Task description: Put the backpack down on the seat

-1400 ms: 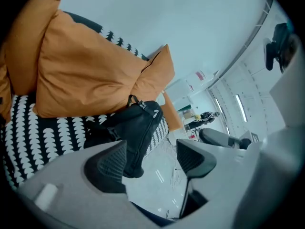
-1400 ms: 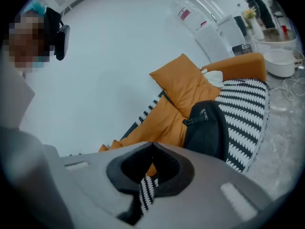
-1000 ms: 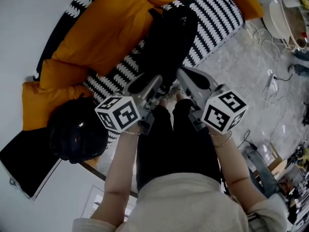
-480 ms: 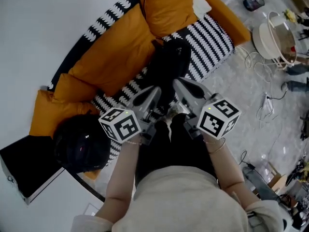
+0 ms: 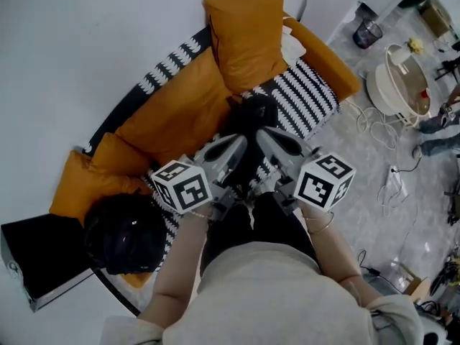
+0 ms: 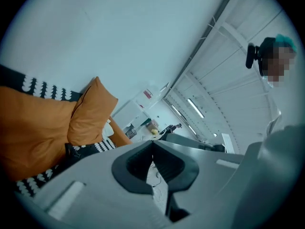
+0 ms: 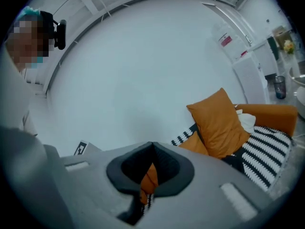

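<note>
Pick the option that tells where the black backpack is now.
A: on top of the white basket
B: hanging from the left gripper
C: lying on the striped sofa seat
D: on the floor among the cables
C: the backpack lies on the striped seat, just below the upright orange cushion.

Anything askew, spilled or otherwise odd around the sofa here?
Nothing looks spilled or damaged. The black backpack lies on the striped seat, in front of the orange back cushions. One loose orange cushion stands tilted at the sofa's far end, and cables trail untidily over the floor beside it.
</note>
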A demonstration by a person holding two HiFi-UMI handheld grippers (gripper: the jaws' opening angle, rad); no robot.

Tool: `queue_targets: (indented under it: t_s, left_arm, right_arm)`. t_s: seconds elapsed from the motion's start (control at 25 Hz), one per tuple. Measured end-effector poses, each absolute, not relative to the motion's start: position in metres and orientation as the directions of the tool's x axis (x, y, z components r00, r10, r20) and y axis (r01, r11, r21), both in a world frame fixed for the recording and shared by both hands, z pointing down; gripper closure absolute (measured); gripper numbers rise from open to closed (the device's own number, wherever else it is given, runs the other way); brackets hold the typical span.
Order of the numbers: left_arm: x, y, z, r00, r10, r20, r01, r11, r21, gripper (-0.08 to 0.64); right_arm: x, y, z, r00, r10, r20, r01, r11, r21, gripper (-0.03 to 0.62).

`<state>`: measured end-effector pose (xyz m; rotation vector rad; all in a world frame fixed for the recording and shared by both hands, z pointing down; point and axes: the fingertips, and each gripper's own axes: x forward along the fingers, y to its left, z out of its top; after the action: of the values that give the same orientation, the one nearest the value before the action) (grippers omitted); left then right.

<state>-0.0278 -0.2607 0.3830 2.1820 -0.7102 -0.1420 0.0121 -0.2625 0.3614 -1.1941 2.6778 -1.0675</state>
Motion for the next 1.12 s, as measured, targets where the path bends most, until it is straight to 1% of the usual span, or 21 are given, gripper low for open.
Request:
queue_targets:
  t_s: [0.2,0.4,0.52,0.72,0.88,1.12]
  left_arm:
    - [-0.023,-0.266,0.348,0.841,-0.527,0.122,-0.467,-0.594,0.655,0.552]
    - [-0.029,-0.272,0.328,0.826,-0.556,0.094,-0.479,-0.606,0.635,0.552]
    - [-0.031,-0.274,0.317,0.812,-0.579,0.069,-0.485,-0.605,0.632,0.552]
    - [-0.038,-0.276,0.307,0.786,-0.616,0.048,-0.508,-0.601,0.617,0.552]
    - [-0.036,-0.274,0.293,0.783,-0.621,0.021,-0.513,-0.627,0.587,0.554]
    - [-0.033,-0.27,0.281,0.791,-0.611,-0.031,-0.483,-0.654,0.582,0.552]
  right_arm:
    - [0.008,-0.262,0.343,-0.724,-0.65,0.233,-0.642,0.51,-0.573,0.591]
    - [-0.001,-0.258,0.33,-0.742,-0.633,0.221,-0.625,0.536,-0.567,0.591]
    - [-0.002,-0.258,0.317,-0.75,-0.633,0.192,-0.614,0.558,-0.559,0.591]
    - [-0.004,-0.259,0.292,-0.761,-0.632,0.145,-0.608,0.618,-0.499,0.591]
    - [-0.005,-0.259,0.277,-0.761,-0.637,0.119,-0.607,0.637,-0.475,0.591]
    - [-0.011,-0.257,0.27,-0.787,-0.609,0.099,-0.579,0.674,-0.458,0.591]
